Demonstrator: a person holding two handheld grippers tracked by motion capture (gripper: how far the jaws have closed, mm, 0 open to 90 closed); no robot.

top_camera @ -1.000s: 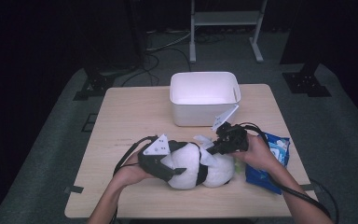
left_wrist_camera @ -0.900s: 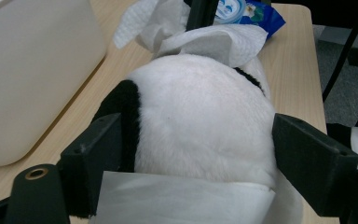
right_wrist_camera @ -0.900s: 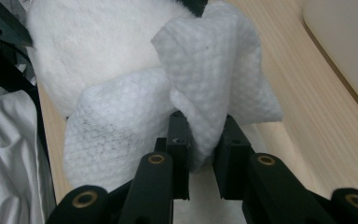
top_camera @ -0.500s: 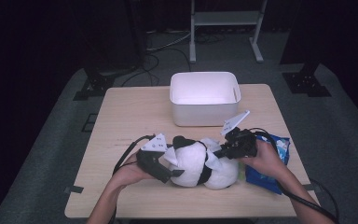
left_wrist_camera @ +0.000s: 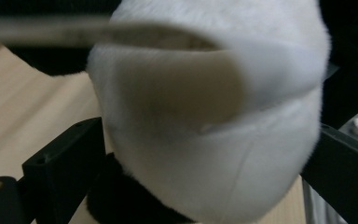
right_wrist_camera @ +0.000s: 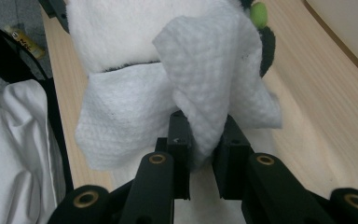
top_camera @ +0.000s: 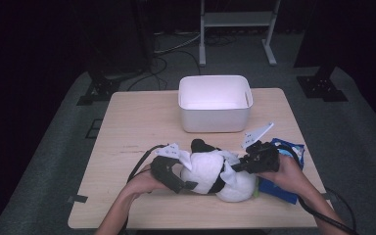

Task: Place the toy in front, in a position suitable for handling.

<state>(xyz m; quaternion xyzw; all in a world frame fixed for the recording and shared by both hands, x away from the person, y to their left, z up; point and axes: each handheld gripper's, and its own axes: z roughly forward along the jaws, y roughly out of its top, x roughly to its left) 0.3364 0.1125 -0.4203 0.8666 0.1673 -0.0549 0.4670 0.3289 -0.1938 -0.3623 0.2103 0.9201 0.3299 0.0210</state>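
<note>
The high view is dim, with the room black around a softly lit table [top_camera: 142, 127]; the white bin [top_camera: 214, 103] glows, nearly overexposed. The left gripper view is blurred and out of focus at close range. The right gripper view is sharp and evenly lit, with soft shadows.

High view: a fixed camera is looking forward and down from above the person's side, taking in the whole desk [top_camera: 142, 122]. Left gripper view: riding the left hand-held gripper [top_camera: 176, 171], it is facing the plush toy [left_wrist_camera: 205, 140] at very close range. Right gripper view: riding the right hand-held gripper [top_camera: 240, 166], it is looking closely at a white wipe [right_wrist_camera: 205, 93]. All three are sharing the plush toy.
</note>
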